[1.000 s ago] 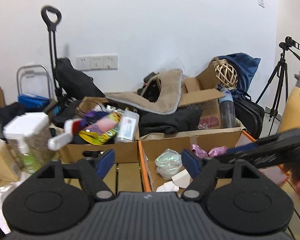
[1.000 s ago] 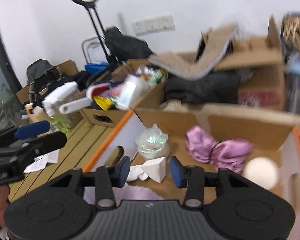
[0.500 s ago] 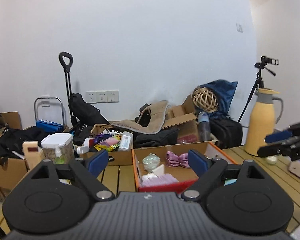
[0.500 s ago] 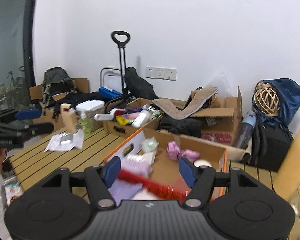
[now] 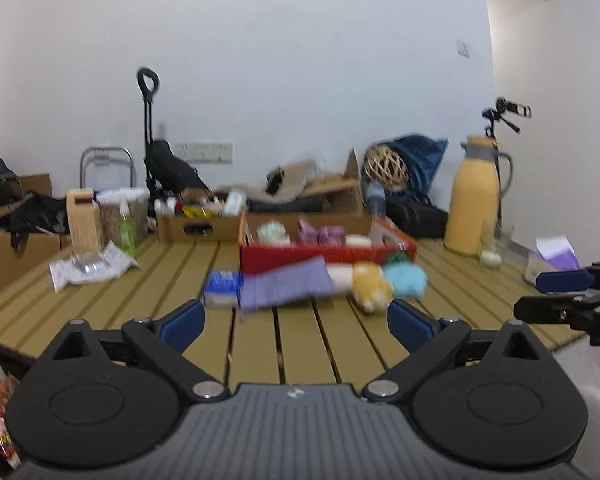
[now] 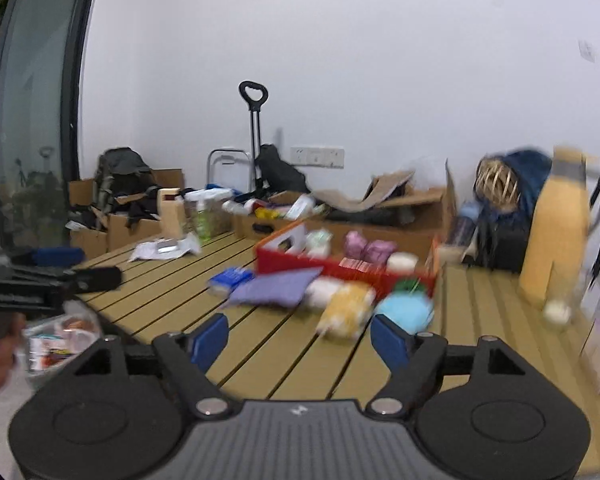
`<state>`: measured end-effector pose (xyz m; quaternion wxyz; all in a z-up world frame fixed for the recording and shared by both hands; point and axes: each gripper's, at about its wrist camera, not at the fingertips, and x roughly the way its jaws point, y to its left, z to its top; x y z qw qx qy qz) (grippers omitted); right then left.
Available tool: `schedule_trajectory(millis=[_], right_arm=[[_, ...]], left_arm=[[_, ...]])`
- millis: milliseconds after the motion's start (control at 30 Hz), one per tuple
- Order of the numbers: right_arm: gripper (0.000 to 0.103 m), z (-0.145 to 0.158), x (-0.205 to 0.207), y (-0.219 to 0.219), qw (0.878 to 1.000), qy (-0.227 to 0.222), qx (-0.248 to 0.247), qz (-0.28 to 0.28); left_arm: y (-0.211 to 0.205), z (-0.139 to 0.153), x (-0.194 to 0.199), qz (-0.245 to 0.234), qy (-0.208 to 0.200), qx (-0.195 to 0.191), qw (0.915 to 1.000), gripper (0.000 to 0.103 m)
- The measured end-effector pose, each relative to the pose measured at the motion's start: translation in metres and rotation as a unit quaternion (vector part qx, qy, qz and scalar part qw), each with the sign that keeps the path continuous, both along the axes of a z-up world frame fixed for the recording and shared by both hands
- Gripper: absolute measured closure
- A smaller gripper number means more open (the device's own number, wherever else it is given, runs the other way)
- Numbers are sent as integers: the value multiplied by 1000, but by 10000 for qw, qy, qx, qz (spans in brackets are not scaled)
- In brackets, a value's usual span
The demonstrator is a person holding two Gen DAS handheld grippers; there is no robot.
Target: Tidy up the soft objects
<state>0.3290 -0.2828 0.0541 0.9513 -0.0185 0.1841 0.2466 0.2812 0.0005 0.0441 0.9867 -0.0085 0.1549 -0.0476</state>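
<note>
Soft purple cloth pad (image 5: 286,286), yellow plush (image 5: 370,285) and blue plush (image 5: 406,280) lie just before red cardboard box (image 5: 324,258); near slatted wooden table (image 5: 260,344) edge bare. Left gripper (image 5: 296,320) and right gripper (image 6: 300,340) jaws just opened, wide apart, nothing between.

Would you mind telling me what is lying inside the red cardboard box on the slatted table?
Inside the red cardboard box a pale green bundle, a purple fabric item and a white round piece show above its rim. The front wall hides whatever lies lower.
</note>
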Motion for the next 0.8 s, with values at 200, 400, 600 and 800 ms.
schedule_trajectory(millis=[200,400,600,800], right_arm=[[25,-32,-6,14,9990,317,-305,-33],[26,-54,23,21,9982,547,-147,-180],[36,-60,79,37,9980,608,75,-162],[51,-60,143,68,9975,675,78,206]], left_arm=[[3,-17,21,140,254,-115,9995,3],[15,-37,60,359,594,-227,9973,3],[46,-39,142,731,804,-374,9934,12],[58,-55,249,997,1256,124,9870,25]])
